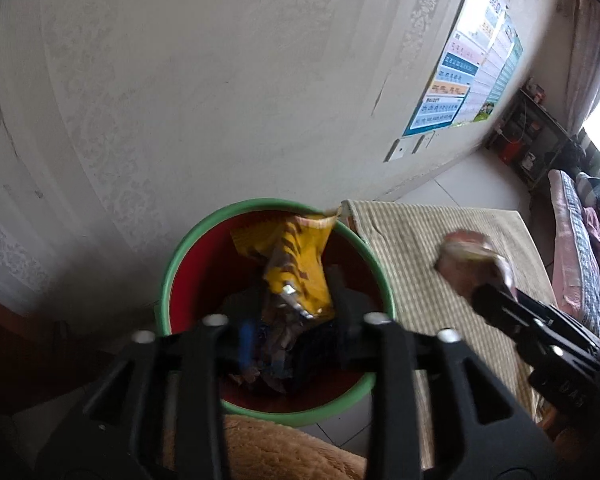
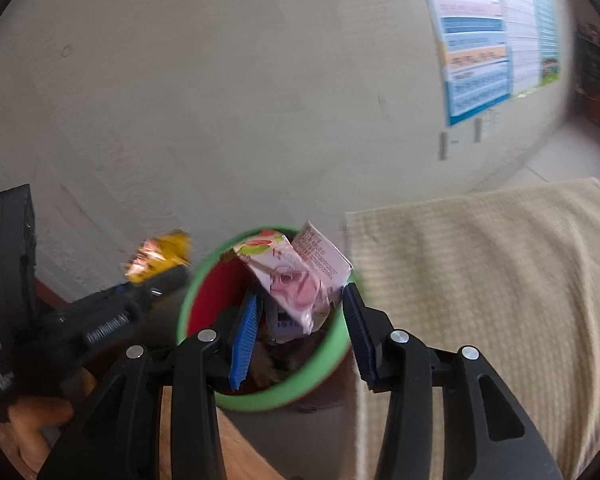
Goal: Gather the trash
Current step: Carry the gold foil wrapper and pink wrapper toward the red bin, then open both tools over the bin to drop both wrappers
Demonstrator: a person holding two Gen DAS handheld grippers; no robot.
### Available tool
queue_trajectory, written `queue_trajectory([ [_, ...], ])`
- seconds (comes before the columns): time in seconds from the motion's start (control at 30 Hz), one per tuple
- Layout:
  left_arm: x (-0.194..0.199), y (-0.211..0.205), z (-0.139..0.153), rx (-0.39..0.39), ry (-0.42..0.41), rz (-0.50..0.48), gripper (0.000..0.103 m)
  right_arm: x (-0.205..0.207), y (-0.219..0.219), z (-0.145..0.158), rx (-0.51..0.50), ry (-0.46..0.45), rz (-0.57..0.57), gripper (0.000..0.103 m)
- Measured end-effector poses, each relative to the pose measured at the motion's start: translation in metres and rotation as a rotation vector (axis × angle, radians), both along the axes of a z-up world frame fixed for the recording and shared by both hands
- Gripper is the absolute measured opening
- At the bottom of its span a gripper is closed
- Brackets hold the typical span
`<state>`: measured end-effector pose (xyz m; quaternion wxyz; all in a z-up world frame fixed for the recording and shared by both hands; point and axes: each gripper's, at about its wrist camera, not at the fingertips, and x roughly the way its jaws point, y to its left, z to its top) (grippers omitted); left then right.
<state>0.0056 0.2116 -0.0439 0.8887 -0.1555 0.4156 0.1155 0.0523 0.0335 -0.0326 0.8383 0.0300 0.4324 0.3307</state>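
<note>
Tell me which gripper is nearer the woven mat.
Right. In the left wrist view the right gripper, with a pink carton between its jaws, shows against the mat; the left gripper is over the green-rimmed bin beside it.

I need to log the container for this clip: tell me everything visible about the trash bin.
The trash bin is a round, open-topped bucket, plastic by its look, with a green rim and red inside walls. It stands upright on the floor near the pale wall, beside a woven mat. Wrappers lie in its bottom. A yellow wrapper hangs in its mouth in the left wrist view.
</note>
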Motion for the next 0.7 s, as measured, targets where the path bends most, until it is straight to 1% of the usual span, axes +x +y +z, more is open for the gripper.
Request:
queue_trajectory([
  [0.07, -0.001, -0.002, 0.003, 0.023, -0.015, 0.014, 0.064, 0.002, 0.006, 0.001, 0.011, 0.001, 0.012, 0.057],
  [0.13, -0.004, -0.004, 0.005, 0.040, -0.031, 0.012, 0.068, 0.003, 0.006, 0.003, 0.025, 0.000, 0.007, 0.058],
  [0.17, -0.005, -0.005, 0.006, 0.044, -0.038, 0.009, 0.076, 0.003, 0.004, 0.003, 0.030, 0.001, 0.001, 0.060],
  [0.2, -0.006, -0.008, 0.008, 0.046, -0.053, 0.002, 0.079, 0.003, -0.003, 0.005, 0.031, -0.002, -0.017, 0.064],
  [0.23, -0.006, -0.010, 0.010, 0.044, -0.067, -0.007, 0.080, 0.000, -0.009, 0.006, 0.030, -0.010, -0.032, 0.065],
  [0.27, -0.007, -0.015, 0.012, 0.045, -0.082, -0.019, 0.084, -0.001, -0.020, 0.010, 0.027, -0.029, -0.059, 0.070],
  [0.3, -0.007, -0.022, 0.015, 0.054, -0.097, -0.029, 0.092, -0.002, -0.029, 0.012, 0.024, -0.045, -0.081, 0.076],
  [0.33, -0.006, -0.027, 0.017, 0.063, -0.111, -0.036, 0.095, -0.005, -0.042, 0.016, 0.018, -0.067, -0.113, 0.078],
  [0.37, -0.006, -0.034, 0.020, 0.074, -0.137, -0.046, 0.097, -0.007, -0.052, 0.019, 0.011, -0.085, -0.140, 0.083],
  [0.4, -0.005, -0.042, 0.023, 0.085, -0.165, -0.055, 0.097, -0.010, -0.069, 0.024, -0.005, -0.118, -0.180, 0.087],
  [0.43, -0.006, -0.053, 0.027, 0.105, -0.203, -0.070, 0.097, -0.012, -0.080, 0.027, -0.021, -0.142, -0.205, 0.088],
  [0.5, -0.005, -0.069, 0.033, 0.133, -0.255, -0.099, 0.097, -0.020, -0.105, 0.037, -0.095, -0.222, -0.279, 0.097],
  [0.53, -0.005, -0.082, 0.037, 0.163, -0.294, -0.116, 0.097, -0.023, -0.115, 0.040, -0.117, -0.249, -0.308, 0.097],
  [0.6, -0.002, -0.103, 0.042, 0.214, -0.334, -0.136, 0.097, -0.032, -0.140, 0.050, -0.149, -0.318, -0.392, 0.096],
  [0.63, 0.000, -0.111, 0.045, 0.227, -0.343, -0.149, 0.097, -0.035, -0.149, 0.052, -0.155, -0.339, -0.426, 0.096],
  [0.67, 0.001, -0.121, 0.047, 0.227, -0.353, -0.172, 0.097, -0.039, -0.160, 0.056, -0.161, -0.372, -0.475, 0.096],
  [0.7, 0.003, -0.131, 0.050, 0.207, -0.364, -0.206, 0.097, -0.042, -0.167, 0.058, -0.160, -0.395, -0.503, 0.096],
])
